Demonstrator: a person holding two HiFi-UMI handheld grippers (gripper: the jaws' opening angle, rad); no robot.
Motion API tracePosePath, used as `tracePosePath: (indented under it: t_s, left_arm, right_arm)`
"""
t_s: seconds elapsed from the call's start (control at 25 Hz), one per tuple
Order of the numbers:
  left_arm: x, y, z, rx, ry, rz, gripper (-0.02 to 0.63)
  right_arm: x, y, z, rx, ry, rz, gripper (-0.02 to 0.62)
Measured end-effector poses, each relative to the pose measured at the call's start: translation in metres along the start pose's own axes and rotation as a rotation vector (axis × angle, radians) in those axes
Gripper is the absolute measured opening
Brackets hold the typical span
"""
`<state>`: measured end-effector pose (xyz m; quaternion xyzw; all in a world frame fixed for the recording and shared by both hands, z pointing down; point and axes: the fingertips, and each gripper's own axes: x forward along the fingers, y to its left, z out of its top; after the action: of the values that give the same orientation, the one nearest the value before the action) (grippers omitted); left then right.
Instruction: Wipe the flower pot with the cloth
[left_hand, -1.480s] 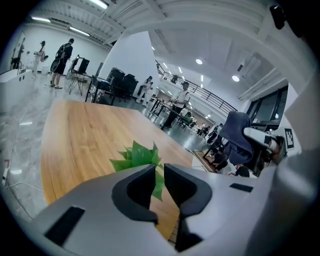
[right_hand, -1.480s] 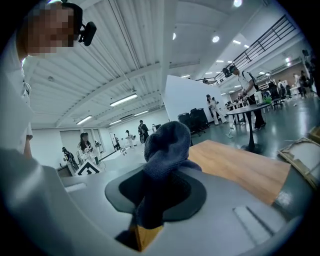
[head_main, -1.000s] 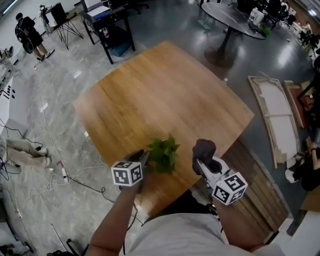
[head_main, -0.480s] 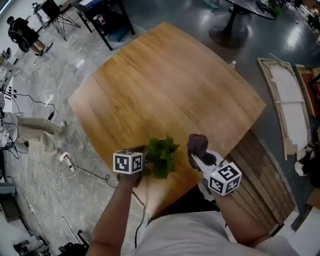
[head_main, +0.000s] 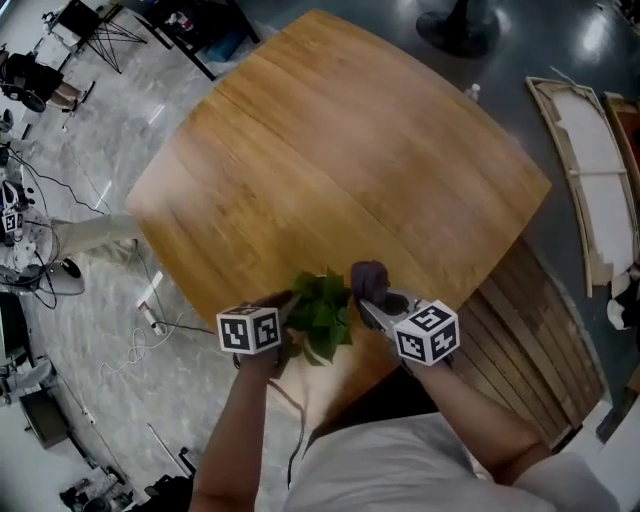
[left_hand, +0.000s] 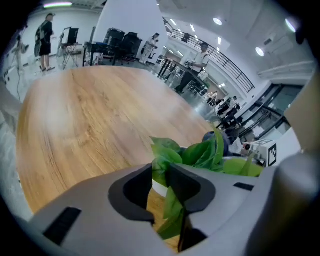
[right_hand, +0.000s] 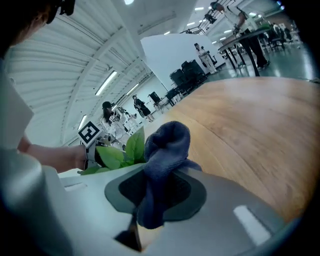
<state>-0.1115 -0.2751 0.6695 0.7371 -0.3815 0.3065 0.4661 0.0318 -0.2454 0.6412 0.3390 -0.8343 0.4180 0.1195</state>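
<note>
A small white flower pot (left_hand: 159, 190) with green leaves (head_main: 322, 312) sits between the jaws of my left gripper (left_hand: 159, 176). The jaws are closing, and the pads pinch the pot's rim together with some leaves. In the head view the leaves hide the pot, and the left gripper (head_main: 288, 308) is low over the near edge of the wooden table (head_main: 340, 150). My right gripper (right_hand: 156, 192) is shut on a dark blue-grey cloth (right_hand: 167, 142) that bunches up above its jaws. The cloth (head_main: 368, 278) is right beside the leaves, on their right.
The round wooden table (left_hand: 90, 115) stretches away bare beyond the plant. Cables lie on the marble floor (head_main: 90, 330) at left. Wooden slats (head_main: 540, 340) and a framed panel (head_main: 590, 170) lie on the floor at right. People stand far off in the room.
Both grippers have sunk toward the table's near edge, the plant going down with the left one. The right gripper has carried the cloth leftward until it is beside the leaves.
</note>
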Motion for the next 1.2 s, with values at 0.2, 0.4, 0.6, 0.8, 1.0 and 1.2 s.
tracePosePath:
  t_s: [0.2,0.4,0.6,0.8,1.0,1.2]
  left_arm:
    - [0.011,-0.008,-0.014,-0.019,0.033,-0.001,0.11]
    - [0.016,-0.002,-0.024,-0.038,0.016,0.007,0.073]
    - [0.011,0.011,-0.031,-0.086,-0.003,0.002,0.054]
    - [0.009,0.027,-0.05,-0.199,-0.031,-0.038,0.04]
    - [0.016,0.037,-0.07,-0.297,-0.035,-0.07,0.034]
    - [0.013,0.04,-0.083,-0.35,-0.055,-0.093,0.034]
  right_arm:
    - [0.023,0.0,-0.016,0.083,0.03,0.064,0.069]
    - [0.031,0.003,-0.009,0.145,-0.009,0.119,0.069]
    - [0.047,-0.004,-0.026,0.16,0.046,0.14,0.069]
    - [0.066,0.0,-0.034,0.144,0.083,0.133,0.069]
    - [0.056,0.073,-0.003,0.076,0.055,0.303,0.068]
    - [0.07,0.051,-0.018,0.053,0.069,0.242,0.067]
